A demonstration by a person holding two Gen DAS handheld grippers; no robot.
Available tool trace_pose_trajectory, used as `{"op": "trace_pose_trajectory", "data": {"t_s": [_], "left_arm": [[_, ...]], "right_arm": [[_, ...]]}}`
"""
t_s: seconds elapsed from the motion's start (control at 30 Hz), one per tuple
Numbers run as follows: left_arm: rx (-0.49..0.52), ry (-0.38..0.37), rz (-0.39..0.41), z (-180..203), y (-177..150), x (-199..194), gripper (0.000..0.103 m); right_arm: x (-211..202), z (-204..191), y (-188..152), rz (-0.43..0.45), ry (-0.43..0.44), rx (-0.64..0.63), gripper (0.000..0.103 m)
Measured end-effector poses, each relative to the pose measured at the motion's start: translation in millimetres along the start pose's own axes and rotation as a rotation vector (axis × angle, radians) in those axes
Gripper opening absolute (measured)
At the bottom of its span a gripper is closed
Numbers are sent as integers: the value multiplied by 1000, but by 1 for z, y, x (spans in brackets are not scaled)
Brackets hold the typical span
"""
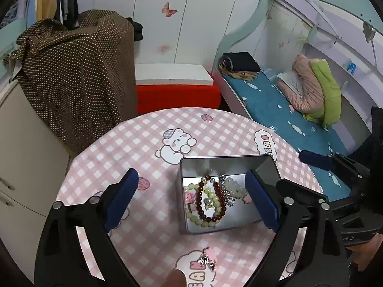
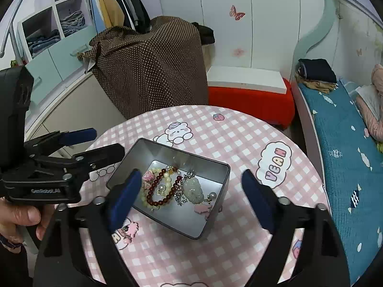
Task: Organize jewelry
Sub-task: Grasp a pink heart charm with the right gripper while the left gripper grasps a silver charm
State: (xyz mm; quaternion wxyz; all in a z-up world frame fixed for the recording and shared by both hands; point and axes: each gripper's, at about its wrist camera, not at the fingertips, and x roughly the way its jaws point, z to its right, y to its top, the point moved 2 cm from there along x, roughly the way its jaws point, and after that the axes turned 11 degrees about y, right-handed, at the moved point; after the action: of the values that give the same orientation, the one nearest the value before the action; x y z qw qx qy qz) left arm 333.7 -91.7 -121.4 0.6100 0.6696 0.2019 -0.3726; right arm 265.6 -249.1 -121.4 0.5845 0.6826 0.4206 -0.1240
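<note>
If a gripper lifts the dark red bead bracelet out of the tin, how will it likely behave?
The dark red bead bracelet would probably sag limp, being a strung loop. Its glossy round beads may slip between pads. It overlaps the pale bead bracelet in the metal tin, so it could drag that along.

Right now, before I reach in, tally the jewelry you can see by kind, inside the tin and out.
Dark red bead bracelet: 1
Pale green bead bracelet: 1
Pale carved pendant on a silver chain: 1
Pink charms: 3, two in the tin at and, one on the tablecloth at
Pearl pieces: 2
Total: 8
</note>
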Motion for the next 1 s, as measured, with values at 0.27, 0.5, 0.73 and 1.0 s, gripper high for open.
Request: {"op": "trace_pose_trajectory", "data": {"t_s": [0.27, 0.5, 0.73, 1.0], "left_arm": [[-11, 92, 65, -18, -17, -29, 97], [-3, 163, 71, -37, -49, -42, 97], [-29, 188, 6, -48, -96, -33, 97], [-57, 189, -38, -54, -131, -28, 97]], "right_arm": [[-15, -11, -10, 63, -45, 1, 95], [-26, -33, -48, 72, -82, -23, 95], [5, -57, -89, -25, -73, -48, 95], [39, -70, -104, -88, -54, -51, 80]]}}
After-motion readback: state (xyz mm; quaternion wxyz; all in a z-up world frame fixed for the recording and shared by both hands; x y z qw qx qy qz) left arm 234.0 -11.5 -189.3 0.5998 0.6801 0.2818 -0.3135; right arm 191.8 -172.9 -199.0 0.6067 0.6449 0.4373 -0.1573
